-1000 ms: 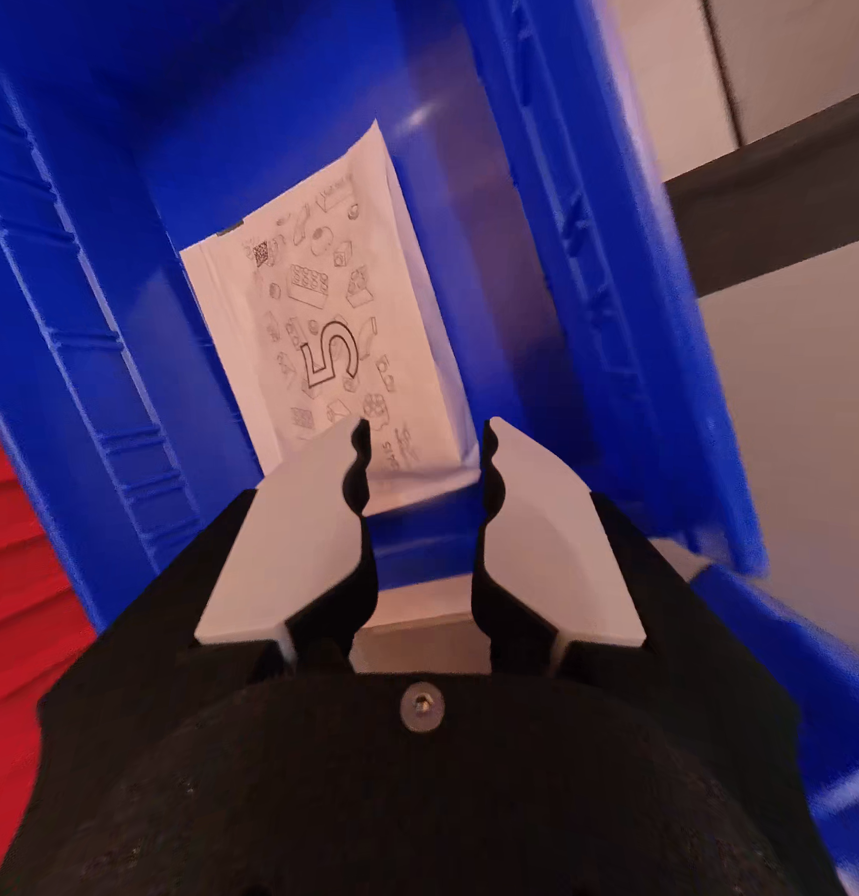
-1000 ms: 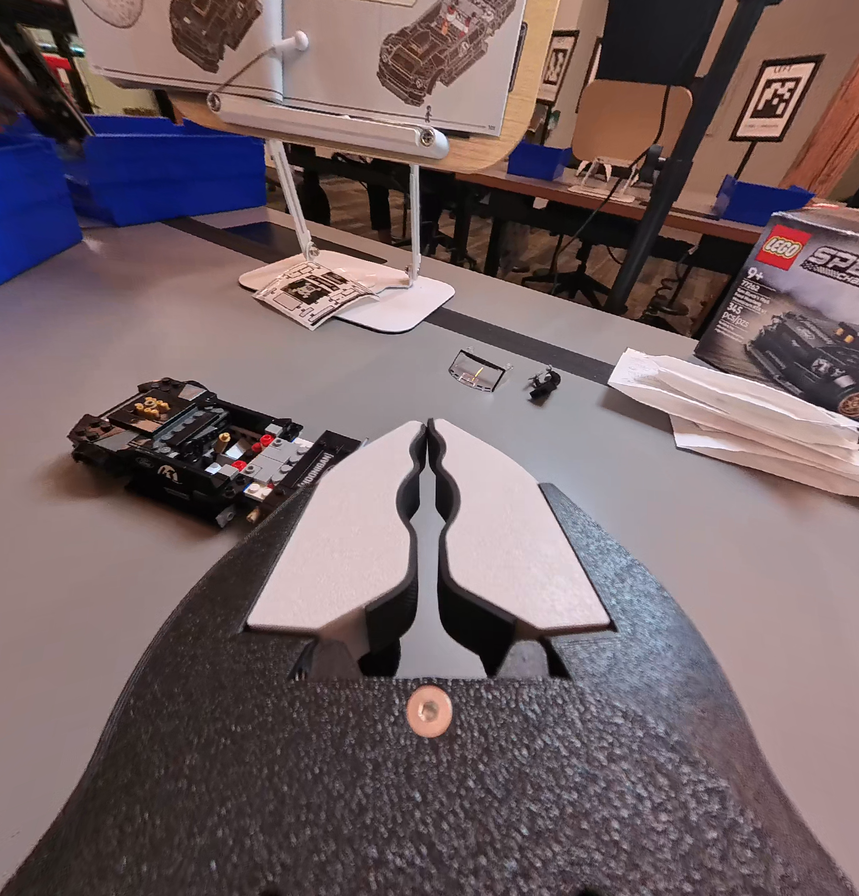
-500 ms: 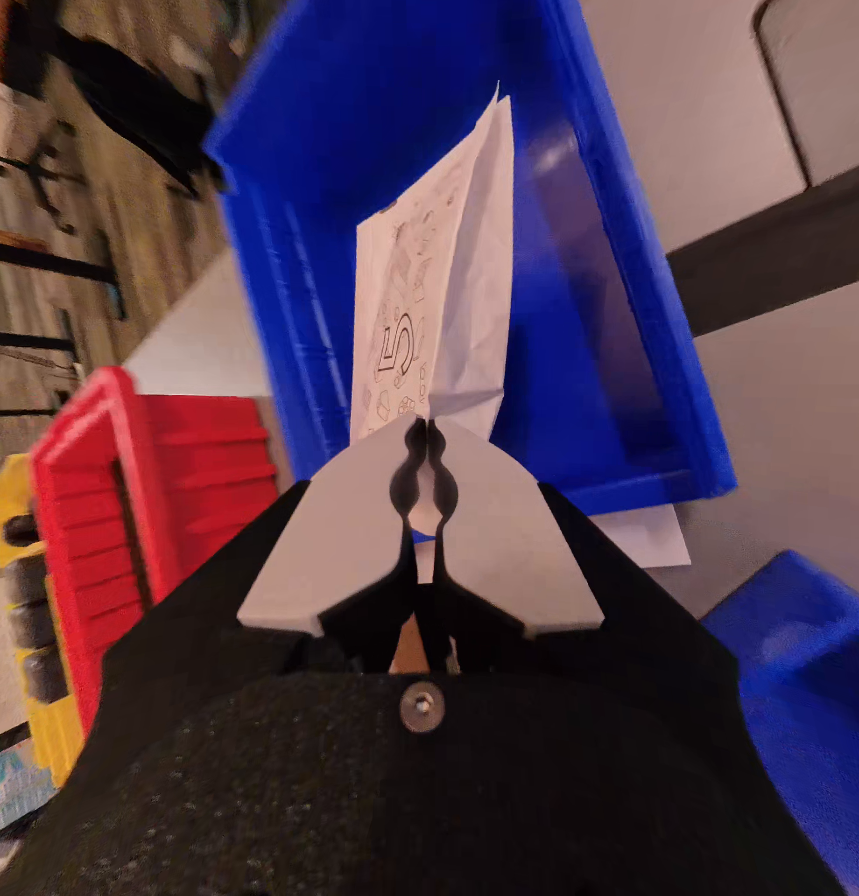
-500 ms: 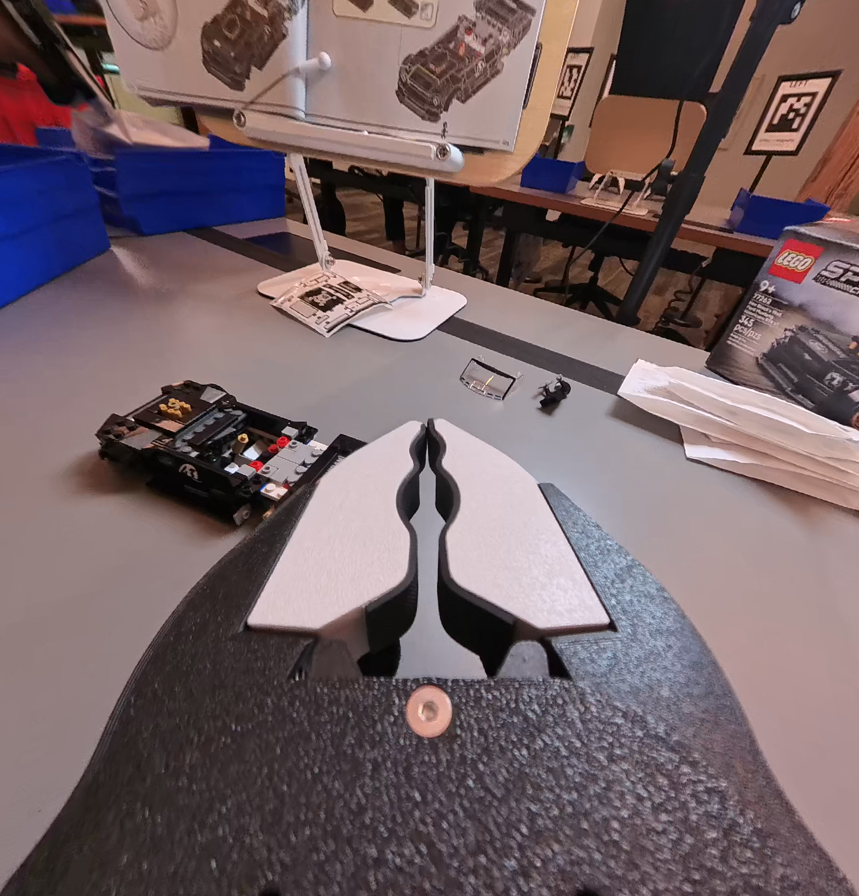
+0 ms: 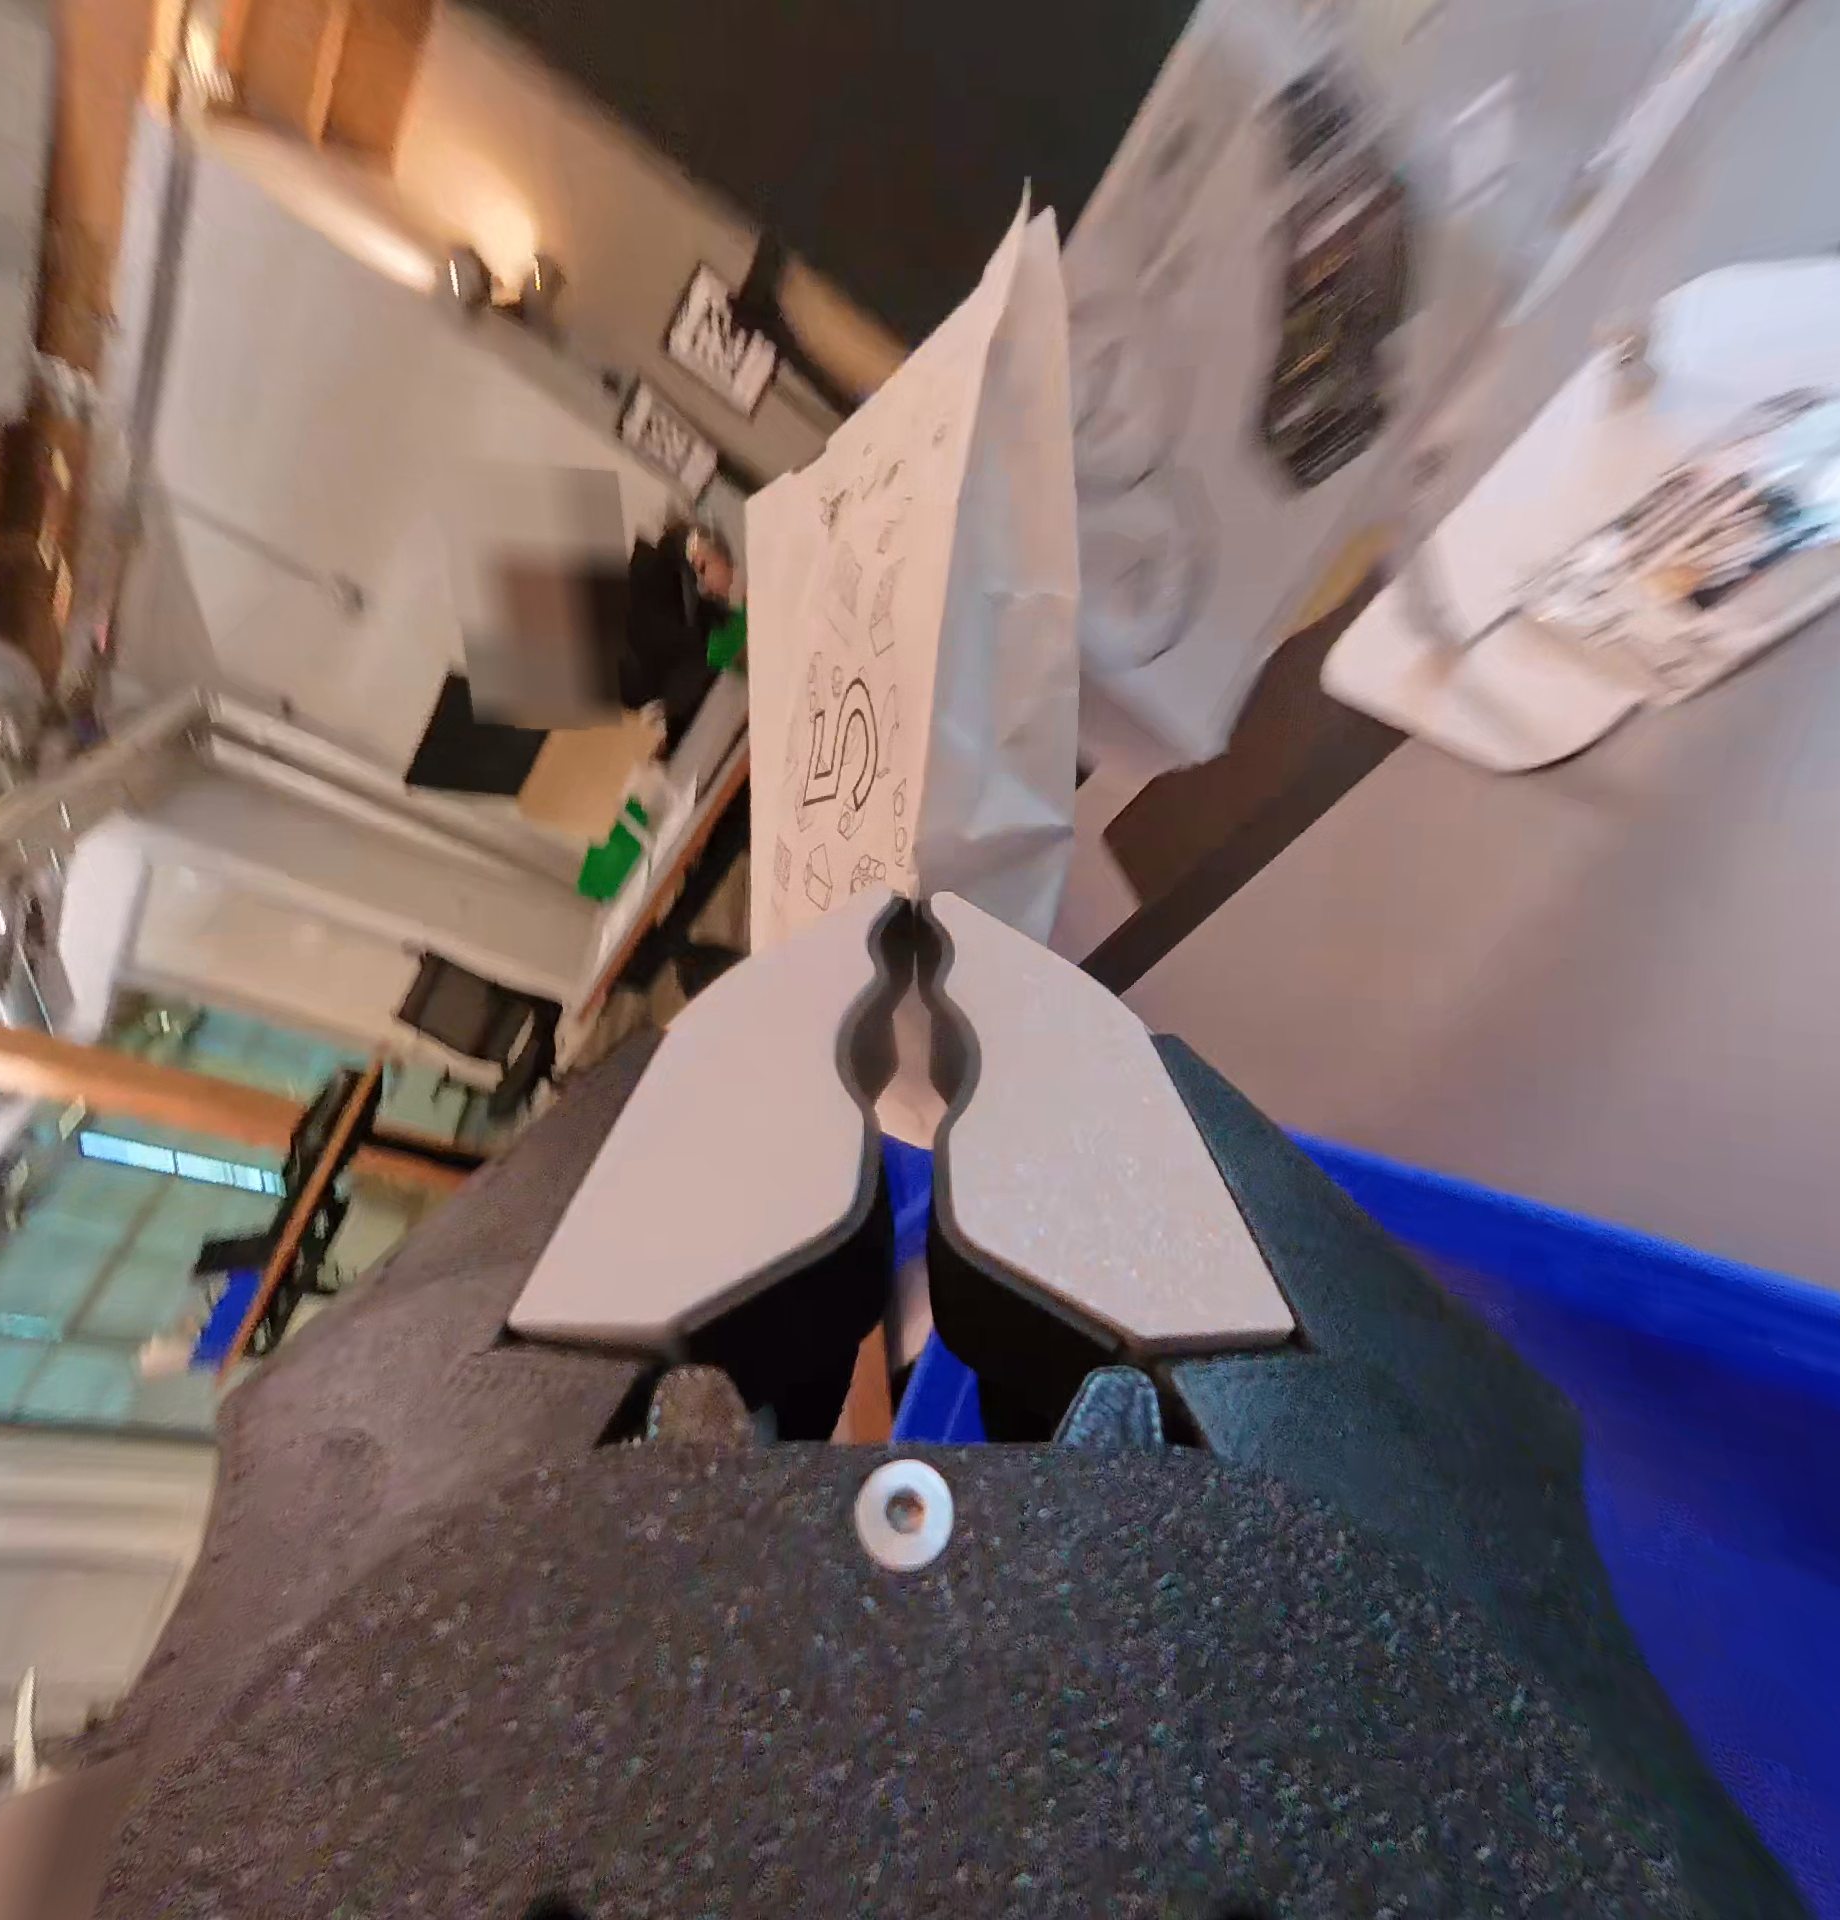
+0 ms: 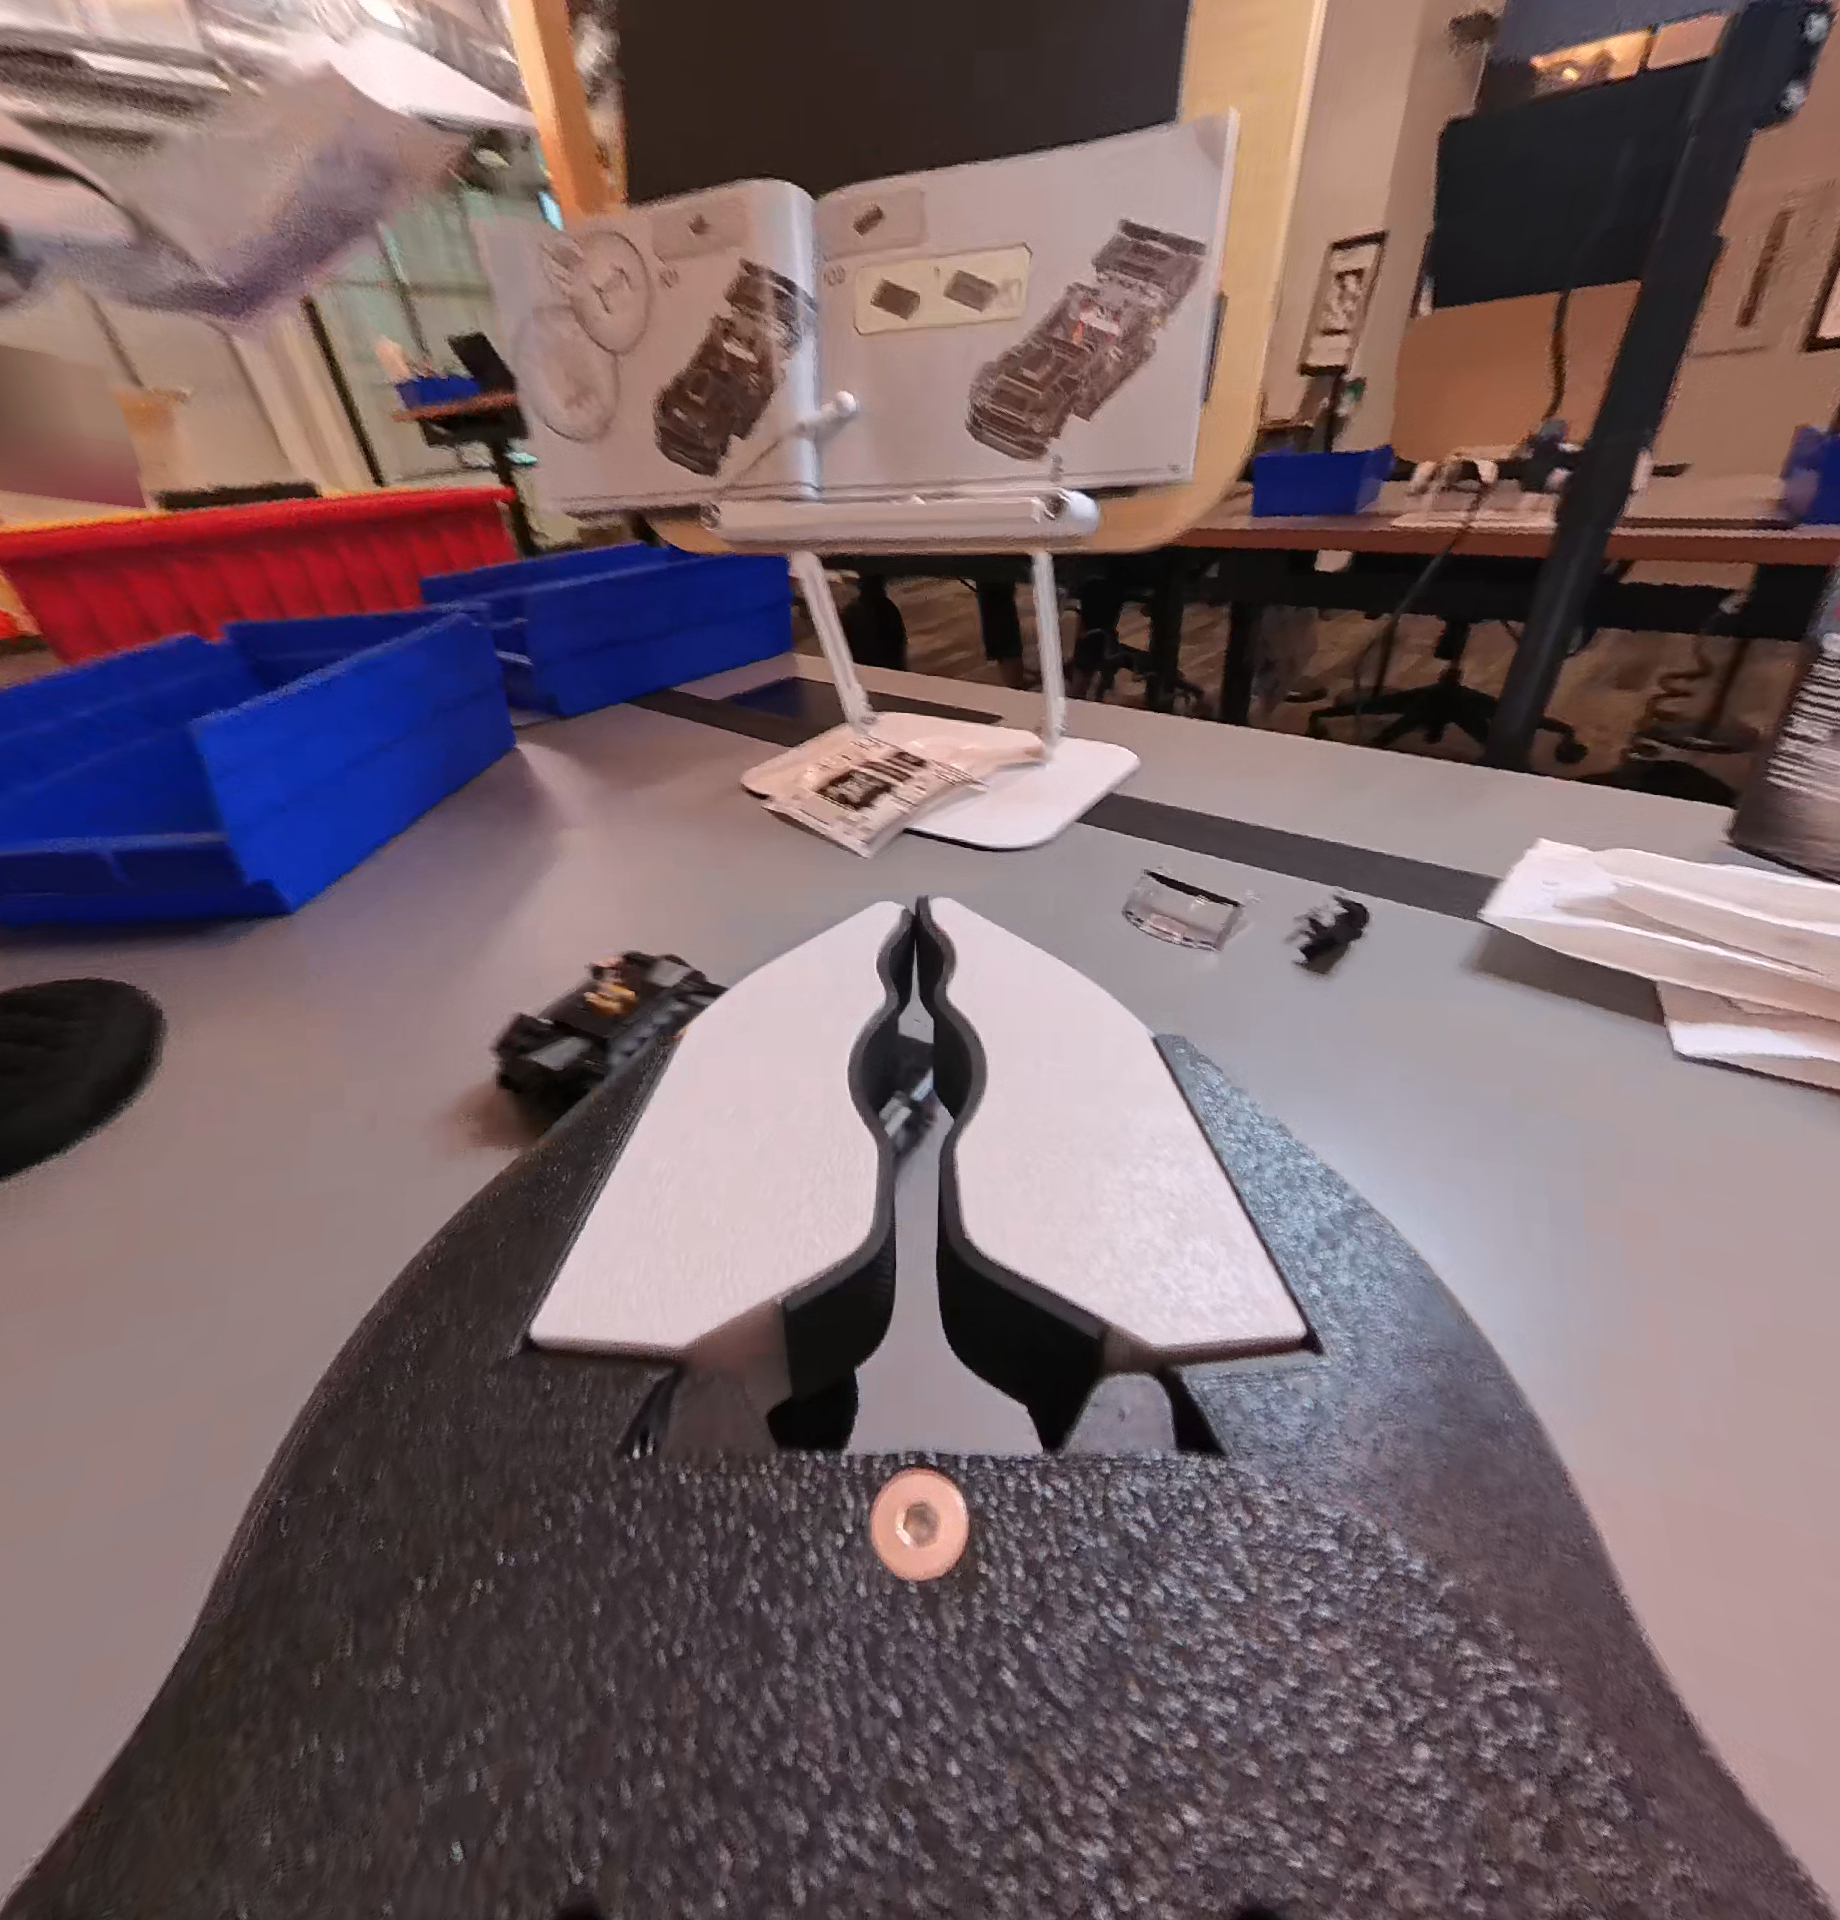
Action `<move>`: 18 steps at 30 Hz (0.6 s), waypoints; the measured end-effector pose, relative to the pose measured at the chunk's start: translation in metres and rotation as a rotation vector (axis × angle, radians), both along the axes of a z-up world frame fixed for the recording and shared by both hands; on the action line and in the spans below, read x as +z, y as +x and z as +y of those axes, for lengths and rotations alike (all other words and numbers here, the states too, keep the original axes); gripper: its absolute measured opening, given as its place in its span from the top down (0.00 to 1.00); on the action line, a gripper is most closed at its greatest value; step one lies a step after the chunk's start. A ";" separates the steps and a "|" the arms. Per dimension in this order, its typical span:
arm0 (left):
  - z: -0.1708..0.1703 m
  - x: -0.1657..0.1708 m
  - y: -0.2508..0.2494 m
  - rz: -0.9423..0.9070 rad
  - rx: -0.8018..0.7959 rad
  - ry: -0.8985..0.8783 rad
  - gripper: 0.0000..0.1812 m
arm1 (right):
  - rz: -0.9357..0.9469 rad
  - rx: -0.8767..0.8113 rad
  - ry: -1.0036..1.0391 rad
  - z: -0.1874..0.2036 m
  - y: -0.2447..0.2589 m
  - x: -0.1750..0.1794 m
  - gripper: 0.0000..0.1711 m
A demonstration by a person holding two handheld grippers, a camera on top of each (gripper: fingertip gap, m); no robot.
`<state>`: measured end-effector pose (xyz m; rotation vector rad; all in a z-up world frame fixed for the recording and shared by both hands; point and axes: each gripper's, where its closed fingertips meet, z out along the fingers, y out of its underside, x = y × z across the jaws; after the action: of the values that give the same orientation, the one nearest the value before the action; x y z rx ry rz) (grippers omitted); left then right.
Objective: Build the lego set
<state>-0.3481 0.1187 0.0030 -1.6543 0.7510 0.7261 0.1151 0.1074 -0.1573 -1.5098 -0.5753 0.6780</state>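
Your left claw [image 5: 914, 914] is clenched on the bottom edge of one white paper parts bag [image 5: 900, 665], which it holds up in the air above a blue bin [image 5: 1622, 1475]. On the tabletop [image 6: 272, 1195], from left to right: one red bin [image 6: 241, 566] far back, three blue bins [image 6: 230, 758], one partly built black car [image 6: 594, 1023] just left of your right claw [image 6: 916, 914], which is closed on nothing, one instruction booklet [image 6: 854, 353] on a white stand, one clear windscreen piece [image 6: 1186, 906], one small black piece [image 6: 1329, 925], and a stack of white bags [image 6: 1705, 945].
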 end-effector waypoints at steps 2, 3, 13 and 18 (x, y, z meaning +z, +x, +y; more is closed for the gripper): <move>-0.020 -0.014 0.064 0.032 -0.126 0.046 1.00 | 0.014 0.047 0.021 -0.008 -0.009 0.006 1.00; -0.028 -0.024 0.098 0.045 -0.199 0.067 1.00 | 0.031 0.071 0.039 -0.012 -0.013 0.012 0.98; -0.054 -0.142 0.305 0.145 -0.678 0.075 1.00 | 0.292 0.456 -0.286 -0.018 -0.043 0.039 0.66; -0.066 -0.157 0.305 0.253 -0.712 0.167 1.00 | 0.366 0.515 -0.496 -0.007 -0.049 0.011 0.71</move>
<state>-0.0430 0.0530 -0.1537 -1.0379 1.3270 0.4637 0.0658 0.1006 -0.1466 -1.6380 -0.5371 1.5510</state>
